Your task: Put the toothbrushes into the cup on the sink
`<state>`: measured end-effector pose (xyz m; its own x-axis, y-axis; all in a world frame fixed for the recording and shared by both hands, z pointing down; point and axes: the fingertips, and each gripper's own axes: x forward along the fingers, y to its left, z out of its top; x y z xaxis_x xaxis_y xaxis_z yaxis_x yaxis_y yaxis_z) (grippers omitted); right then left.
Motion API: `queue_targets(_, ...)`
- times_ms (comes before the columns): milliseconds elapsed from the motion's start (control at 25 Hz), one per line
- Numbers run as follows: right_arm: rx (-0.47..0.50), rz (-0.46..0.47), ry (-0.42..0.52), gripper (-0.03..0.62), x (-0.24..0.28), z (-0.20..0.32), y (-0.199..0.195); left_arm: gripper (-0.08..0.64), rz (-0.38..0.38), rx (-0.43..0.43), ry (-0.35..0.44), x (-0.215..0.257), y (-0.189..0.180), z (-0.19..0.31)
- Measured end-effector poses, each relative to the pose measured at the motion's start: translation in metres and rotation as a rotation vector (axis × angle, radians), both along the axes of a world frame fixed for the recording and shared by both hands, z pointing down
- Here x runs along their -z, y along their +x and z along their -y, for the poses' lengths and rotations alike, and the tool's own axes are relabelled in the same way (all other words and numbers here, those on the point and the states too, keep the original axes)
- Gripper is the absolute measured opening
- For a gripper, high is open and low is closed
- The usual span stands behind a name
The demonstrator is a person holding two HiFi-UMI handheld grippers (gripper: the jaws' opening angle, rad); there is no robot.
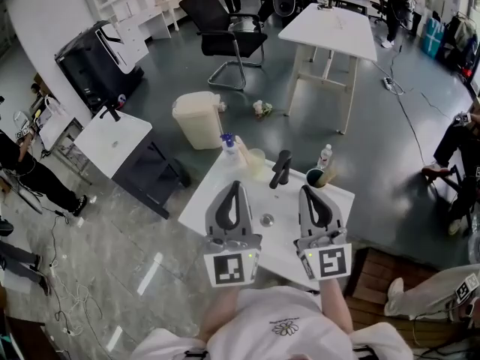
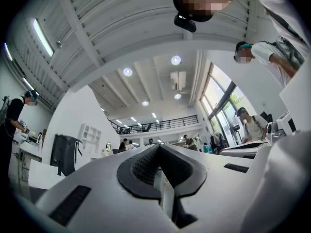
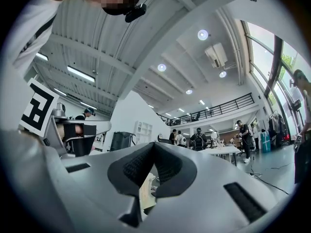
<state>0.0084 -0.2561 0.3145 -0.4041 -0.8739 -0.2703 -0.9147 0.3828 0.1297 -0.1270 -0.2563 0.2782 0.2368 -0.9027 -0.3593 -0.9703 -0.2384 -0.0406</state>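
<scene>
The white sink (image 1: pixel 225 201) lies just ahead of me, with a black faucet (image 1: pixel 280 169) at its back and a drain (image 1: pixel 267 219) in the basin. A dark cup (image 1: pixel 316 178) stands at the back right corner, and something pale sticks out of it; I cannot make out toothbrushes. My left gripper (image 1: pixel 236 185) hovers over the basin's left side, jaws together and empty. My right gripper (image 1: pixel 307 190) hangs just in front of the cup, jaws also together. Both gripper views look out at the room and ceiling past a shut left gripper (image 2: pixel 158 147) and a shut right gripper (image 3: pixel 153 144).
A blue-capped pump bottle (image 1: pixel 229 148) and a clear tumbler (image 1: pixel 255 160) stand at the sink's back left, a small bottle (image 1: pixel 324 156) behind the cup. A beige bin (image 1: pixel 198 118), a black chair (image 1: pixel 225 36) and a white table (image 1: pixel 334 28) lie beyond. People stand around.
</scene>
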Motion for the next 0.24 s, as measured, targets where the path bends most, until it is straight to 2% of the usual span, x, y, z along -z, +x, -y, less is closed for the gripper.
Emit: queue_targets(240,-0.01,-0.015,0.005,0.012,-0.0009,0.001,-0.0022,0.015,-0.001,0.004,0.006,0.0035,-0.0051,-0.0013)
